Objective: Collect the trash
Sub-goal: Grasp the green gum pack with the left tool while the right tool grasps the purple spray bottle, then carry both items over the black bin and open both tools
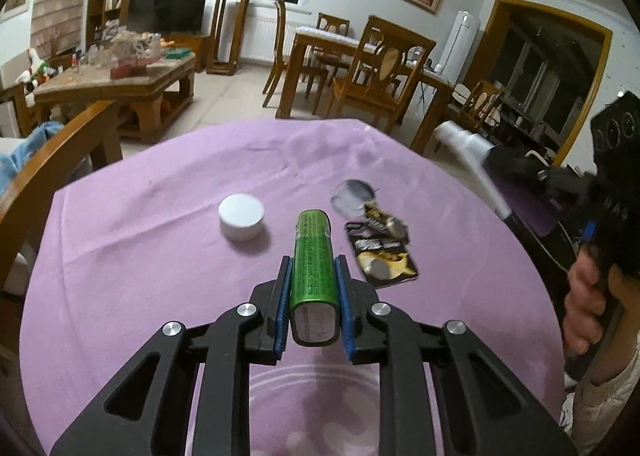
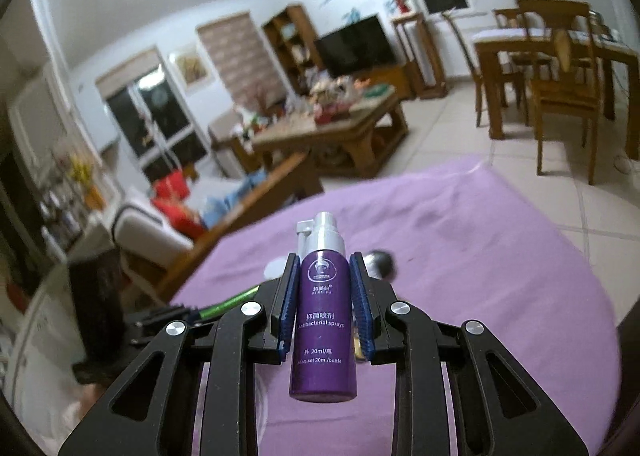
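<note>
Black gripper linkages fill the foreground of both wrist views above a table draped in a purple cloth [image 1: 120,215].

From the left wrist, the left gripper [image 1: 314,268] pinches a green tube [image 1: 314,256] lengthwise between its blue pads [image 1: 282,296], the flat crimped end toward the lens and the cap pointing away, lifted off the cloth; its fine print is too small to read. Left of the tube a squat white jar [image 1: 241,216] sits on the cloth. Just right of the tube lie a torn black-and-yellow wrapper [image 1: 382,252] with unreadable white lettering and, beyond it, a silvery round foil piece [image 1: 354,197]. At the right edge the right gripper [image 1: 516,171], blurred, carries a bottle whose white nozzle [image 1: 468,143] shows, and a person's hand [image 1: 588,304] wraps the black handle.

From the right wrist, the right gripper [image 2: 325,288] clamps a purple spray bottle [image 2: 324,320] upright by its shoulders between blue pads [image 2: 288,296], held above the cloth. Its label reads "和美妇", "抑菌喷剂", "Antibacterial sprays", "20ml" and "20ml/bottle". A silver collar and white spray head [image 2: 322,230] top it. At lower left the green tube [image 2: 228,304] shows as a blurred streak; behind the bottle a silvery round object [image 2: 380,262] lies on the cloth.
</note>
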Available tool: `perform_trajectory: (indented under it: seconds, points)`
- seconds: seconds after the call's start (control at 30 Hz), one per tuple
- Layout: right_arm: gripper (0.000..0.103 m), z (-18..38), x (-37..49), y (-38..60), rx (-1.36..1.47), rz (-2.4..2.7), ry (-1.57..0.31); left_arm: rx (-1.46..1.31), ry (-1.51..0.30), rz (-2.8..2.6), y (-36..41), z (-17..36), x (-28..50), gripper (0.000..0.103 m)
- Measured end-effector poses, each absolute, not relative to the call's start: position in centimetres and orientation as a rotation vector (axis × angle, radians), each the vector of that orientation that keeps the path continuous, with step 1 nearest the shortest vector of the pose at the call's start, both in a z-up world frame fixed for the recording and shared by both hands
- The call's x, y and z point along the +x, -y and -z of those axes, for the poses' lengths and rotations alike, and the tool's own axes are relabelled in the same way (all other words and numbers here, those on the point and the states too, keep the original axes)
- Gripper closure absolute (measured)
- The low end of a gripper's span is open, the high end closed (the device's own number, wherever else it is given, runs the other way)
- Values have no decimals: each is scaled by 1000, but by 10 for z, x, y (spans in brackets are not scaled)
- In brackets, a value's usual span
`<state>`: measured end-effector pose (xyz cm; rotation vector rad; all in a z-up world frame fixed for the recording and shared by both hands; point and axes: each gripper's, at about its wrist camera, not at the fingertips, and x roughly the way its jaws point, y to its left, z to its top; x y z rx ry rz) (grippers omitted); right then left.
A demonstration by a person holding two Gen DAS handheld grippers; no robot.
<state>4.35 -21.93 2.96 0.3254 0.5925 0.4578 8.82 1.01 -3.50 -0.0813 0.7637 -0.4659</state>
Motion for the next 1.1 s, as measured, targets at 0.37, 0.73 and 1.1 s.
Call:
perform_trajectory:
  seconds: [0.37,0.73,1.1]
  points:
    - [77,-52,-26,362,435,-271,-425,-76,-654,593,61,-3,73,82]
    - [77,-32,-96,503,515,-38,-343,-2,-624,869,219,-20,63,82]
    - [77,10,-151,618,607,141,-326,54,-677,1027,341,0,61,82]
